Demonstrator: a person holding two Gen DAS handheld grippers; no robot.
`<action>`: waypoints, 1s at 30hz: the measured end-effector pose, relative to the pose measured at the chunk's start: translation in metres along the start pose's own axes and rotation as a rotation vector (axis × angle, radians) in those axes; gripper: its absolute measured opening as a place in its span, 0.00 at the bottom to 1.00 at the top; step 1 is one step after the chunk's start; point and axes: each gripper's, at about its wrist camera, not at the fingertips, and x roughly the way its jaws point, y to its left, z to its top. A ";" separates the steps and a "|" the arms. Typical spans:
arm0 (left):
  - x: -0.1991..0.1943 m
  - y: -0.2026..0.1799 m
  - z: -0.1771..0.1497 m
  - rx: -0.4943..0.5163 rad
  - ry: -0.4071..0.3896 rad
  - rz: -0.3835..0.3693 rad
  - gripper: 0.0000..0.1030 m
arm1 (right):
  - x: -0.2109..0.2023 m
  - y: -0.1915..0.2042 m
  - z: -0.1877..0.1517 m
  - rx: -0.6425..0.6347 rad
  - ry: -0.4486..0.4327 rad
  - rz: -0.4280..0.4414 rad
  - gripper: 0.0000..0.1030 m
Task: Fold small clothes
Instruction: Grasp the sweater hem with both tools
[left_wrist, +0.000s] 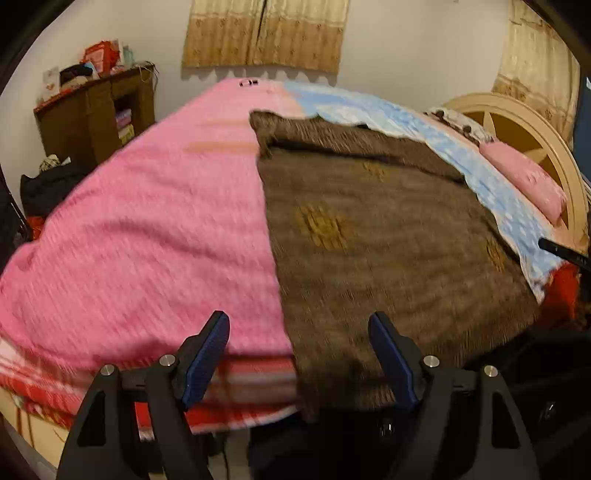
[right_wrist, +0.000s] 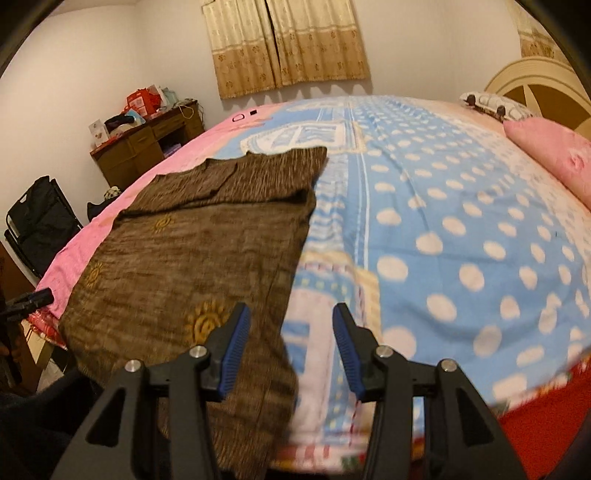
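A brown knitted garment with yellow sun motifs (left_wrist: 369, 229) lies flat on the bed, its hem hanging over the near edge; it also shows in the right wrist view (right_wrist: 192, 251). My left gripper (left_wrist: 299, 325) is open and empty, just above the garment's near left edge. My right gripper (right_wrist: 291, 317) is open and empty, above the garment's near right edge. The right gripper's tip shows at the right of the left wrist view (left_wrist: 557, 251). The left gripper shows at the left edge of the right wrist view (right_wrist: 29, 301).
The bed carries a pink blanket (left_wrist: 147, 229) and a blue polka-dot sheet (right_wrist: 443, 221). A pink pillow (right_wrist: 550, 155) lies by the cream headboard (left_wrist: 532, 140). A cluttered wooden desk (left_wrist: 96, 110) and a black chair (right_wrist: 40, 221) stand at the left.
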 end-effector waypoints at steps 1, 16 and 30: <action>0.002 -0.002 -0.006 -0.003 0.011 -0.010 0.76 | -0.001 0.000 -0.004 0.014 0.003 0.006 0.48; 0.028 -0.027 -0.026 0.039 0.107 0.096 0.76 | -0.001 0.023 -0.018 -0.006 0.030 0.023 0.48; 0.044 -0.038 -0.028 0.049 0.183 0.135 0.76 | -0.014 0.007 -0.049 0.031 0.092 -0.028 0.63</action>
